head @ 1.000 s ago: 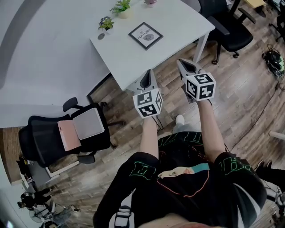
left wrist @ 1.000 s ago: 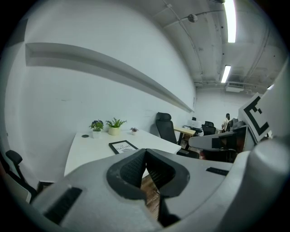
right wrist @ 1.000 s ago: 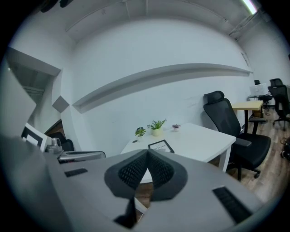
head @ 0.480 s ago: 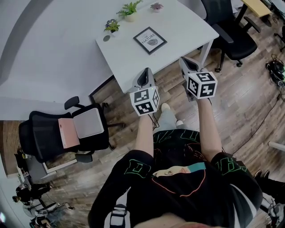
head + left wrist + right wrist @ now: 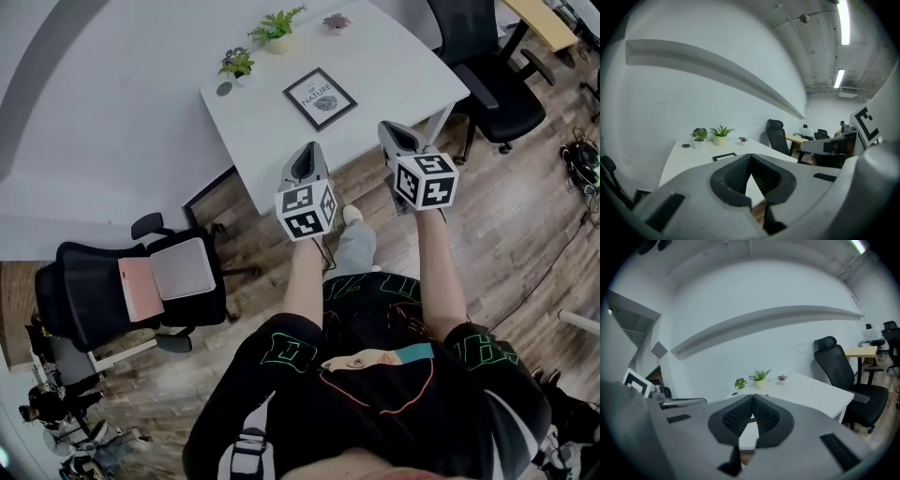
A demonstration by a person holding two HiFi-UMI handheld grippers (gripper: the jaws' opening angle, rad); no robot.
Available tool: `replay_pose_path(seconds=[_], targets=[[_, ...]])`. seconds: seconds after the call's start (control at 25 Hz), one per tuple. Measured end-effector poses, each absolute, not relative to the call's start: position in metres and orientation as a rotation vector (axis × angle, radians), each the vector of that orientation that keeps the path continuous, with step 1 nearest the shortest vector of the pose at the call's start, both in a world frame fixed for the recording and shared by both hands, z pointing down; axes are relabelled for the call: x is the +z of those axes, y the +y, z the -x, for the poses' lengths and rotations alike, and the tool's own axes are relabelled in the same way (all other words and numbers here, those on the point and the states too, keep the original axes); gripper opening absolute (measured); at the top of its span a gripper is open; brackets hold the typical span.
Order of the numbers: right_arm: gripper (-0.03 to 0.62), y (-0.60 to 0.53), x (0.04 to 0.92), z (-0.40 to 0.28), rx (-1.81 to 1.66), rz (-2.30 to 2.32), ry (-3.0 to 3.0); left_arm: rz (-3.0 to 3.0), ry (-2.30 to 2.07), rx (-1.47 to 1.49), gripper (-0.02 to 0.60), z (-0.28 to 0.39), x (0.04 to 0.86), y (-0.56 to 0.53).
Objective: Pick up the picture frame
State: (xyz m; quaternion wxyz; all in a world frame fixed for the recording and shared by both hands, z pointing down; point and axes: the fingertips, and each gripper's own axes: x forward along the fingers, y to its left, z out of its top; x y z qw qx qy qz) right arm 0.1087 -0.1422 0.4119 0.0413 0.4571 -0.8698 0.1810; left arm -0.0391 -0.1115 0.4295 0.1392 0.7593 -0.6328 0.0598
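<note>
Both jaws together, left gripper (image 5: 308,150), right gripper (image 5: 392,129), picture frame (image 5: 321,97) on table (image 5: 398,66)

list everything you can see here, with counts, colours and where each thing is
table: one, white, ahead of the person
picture frame: one, black edge, white print, flat near the table's middle
potted plants: three, green and purplish, along the table's far edge
small disc: one, dark, on the table beside the leftmost plant
office chairs: two, black; one left of the table bearing a grey and a pink flat item, one at its right end
floor: wood planks
left gripper: grey, jaws together, empty, held before the table
right gripper: grey, jaws together, empty, beside the left one
</note>
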Motion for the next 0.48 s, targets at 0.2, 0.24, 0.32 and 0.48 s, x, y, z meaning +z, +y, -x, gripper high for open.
replay_pose_path(seconds=[0.2, 0.24, 0.32, 0.48], targets=[[0.005, -0.174, 0.439, -0.101, 0.602, -1.374, -2.612, -2.121, -1.803, 0.183, 0.006, 0.049, 0.459, -0.145], [0.005, -0.181, 0.445, -0.099, 0.616, -1.366, -2.601, -2.107, -1.797, 0.188, 0.006, 0.05, 0.465, -0.152], [0.005, -0.195, 0.458, -0.094, 0.643, -1.347, -2.579, -2.08, -1.784, 0.199, 0.006, 0.053, 0.478, -0.166], [0.005, -0.221, 0.485, -0.084, 0.697, -1.305, -2.533, -2.015, -1.744, 0.204, 0.006, 0.059, 0.506, -0.188]])
